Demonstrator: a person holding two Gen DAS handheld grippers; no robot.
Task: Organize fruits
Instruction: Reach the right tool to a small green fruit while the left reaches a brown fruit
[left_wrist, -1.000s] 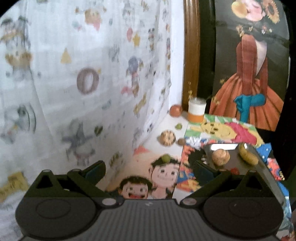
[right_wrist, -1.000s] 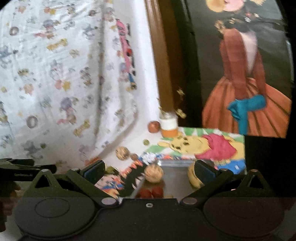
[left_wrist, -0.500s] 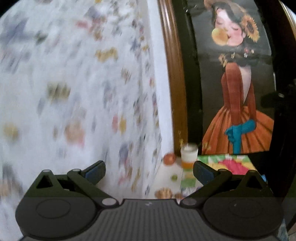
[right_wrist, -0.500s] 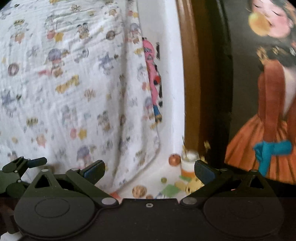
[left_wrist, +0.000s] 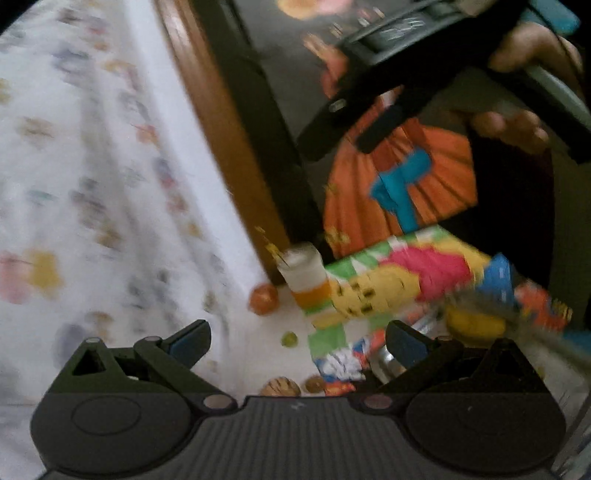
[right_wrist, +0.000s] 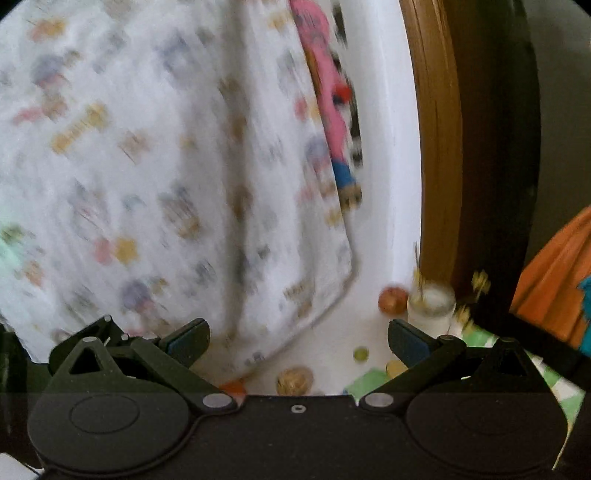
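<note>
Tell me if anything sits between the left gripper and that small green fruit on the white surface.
Nothing visible does. The left gripper is open with the small green fruit ahead between its fingers, on bare white surface. The orange-and-white cup and red fruit lie farther back.

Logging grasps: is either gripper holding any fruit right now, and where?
Nothing is held: left gripper and right gripper both gape open, empty.

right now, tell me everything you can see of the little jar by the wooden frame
The jar looks like frosted glass or plastic: whitish upper part, orange band at the base. It stands upright on the white surface against the brown wooden frame. Yellow sprigs poke out. A reddish fruit sits beside it; motion blur hides whether they touch.
</note>
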